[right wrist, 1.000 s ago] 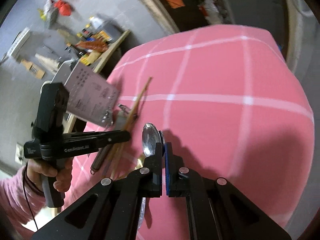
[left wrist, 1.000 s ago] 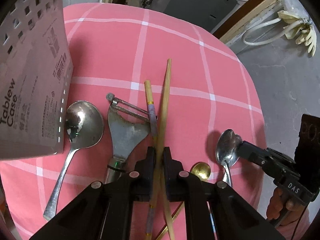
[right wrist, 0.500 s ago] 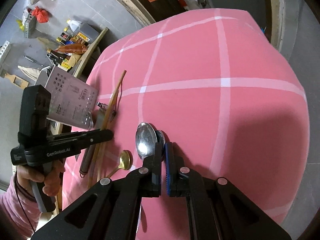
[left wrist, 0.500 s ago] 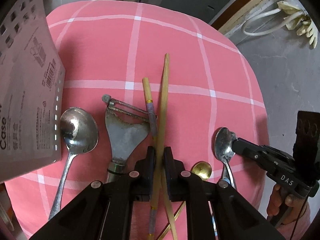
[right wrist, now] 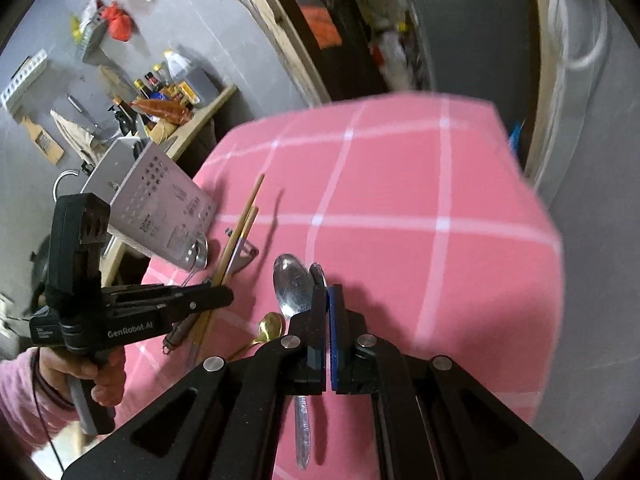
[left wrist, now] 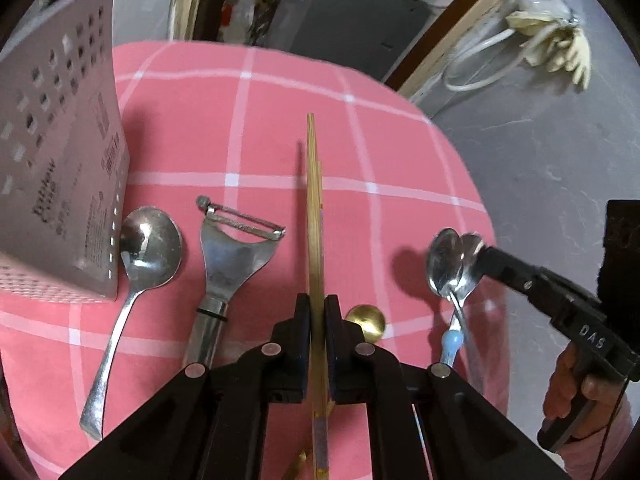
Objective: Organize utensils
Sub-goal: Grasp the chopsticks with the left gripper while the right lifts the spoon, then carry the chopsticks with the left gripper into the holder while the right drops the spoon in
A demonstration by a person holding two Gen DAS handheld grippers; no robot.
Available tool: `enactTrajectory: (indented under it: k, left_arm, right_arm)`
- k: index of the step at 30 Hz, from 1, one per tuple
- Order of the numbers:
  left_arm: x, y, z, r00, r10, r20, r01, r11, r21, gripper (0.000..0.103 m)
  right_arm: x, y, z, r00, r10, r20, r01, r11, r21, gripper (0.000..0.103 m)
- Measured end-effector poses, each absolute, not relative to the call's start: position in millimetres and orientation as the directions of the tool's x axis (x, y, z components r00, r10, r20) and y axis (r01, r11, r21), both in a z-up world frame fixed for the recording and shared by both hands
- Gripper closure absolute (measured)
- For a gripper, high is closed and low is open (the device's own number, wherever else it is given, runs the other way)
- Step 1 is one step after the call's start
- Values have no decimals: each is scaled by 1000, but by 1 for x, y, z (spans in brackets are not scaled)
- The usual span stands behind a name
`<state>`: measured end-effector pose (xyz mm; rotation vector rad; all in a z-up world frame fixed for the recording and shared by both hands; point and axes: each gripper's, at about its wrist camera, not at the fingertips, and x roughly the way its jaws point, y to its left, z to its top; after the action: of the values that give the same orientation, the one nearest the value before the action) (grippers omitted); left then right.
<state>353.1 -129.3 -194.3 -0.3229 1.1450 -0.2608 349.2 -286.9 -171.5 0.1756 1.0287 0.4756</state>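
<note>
My left gripper [left wrist: 317,306] is shut on a pair of wooden chopsticks [left wrist: 313,208] and holds them lifted above the pink checked tablecloth [left wrist: 256,120]; they also show in the right wrist view [right wrist: 240,232]. My right gripper [right wrist: 327,300] is shut on two small steel spoons [left wrist: 454,262], held above the cloth at the right; one spoon bowl [right wrist: 292,282] shows beside the fingers. A large steel spoon [left wrist: 140,256], a steel peeler [left wrist: 226,256] and a small gold spoon [left wrist: 366,318] lie on the cloth.
A grey perforated tableware case [left wrist: 56,184] stands at the left, touching the large spoon's bowl; it also shows in the right wrist view [right wrist: 164,216]. The table's far and right edges drop to a grey floor [left wrist: 540,152]. Shelves with bottles [right wrist: 160,92] stand behind.
My left gripper has lifted the chopsticks off the cloth, both now aligned in the jaws. My right gripper has risen with the spoons. The case now looks nearer and taller.
</note>
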Motion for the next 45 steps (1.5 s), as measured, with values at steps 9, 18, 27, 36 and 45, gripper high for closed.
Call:
enactTrajectory:
  k: [9, 18, 27, 36, 45]
  left_arm:
    - [335, -122, -141, 561, -374, -738, 114, 919, -378, 96]
    - [330, -75, -83, 698, -380, -606, 114, 895, -431, 96]
    - [332, -29, -28, 799, -324, -507, 104, 904, -415, 96]
    - [330, 8, 4, 871, -257, -418, 80, 915, -395, 96]
    - [330, 51, 4, 965, -97, -242, 10, 941, -338, 96]
  right_arm:
    - [335, -305, -119, 626, 358, -692, -288, 932, 221, 101]
    - [330, -301, -58, 772, 297, -563, -280, 953, 118, 101]
    - [334, -264, -10, 827, 326, -459, -324, 942, 86, 101]
    - [337, -221, 25, 853, 378, -360, -378, 923, 71, 101]
    - [354, -152, 36, 841, 497, -215, -491, 867, 84, 101]
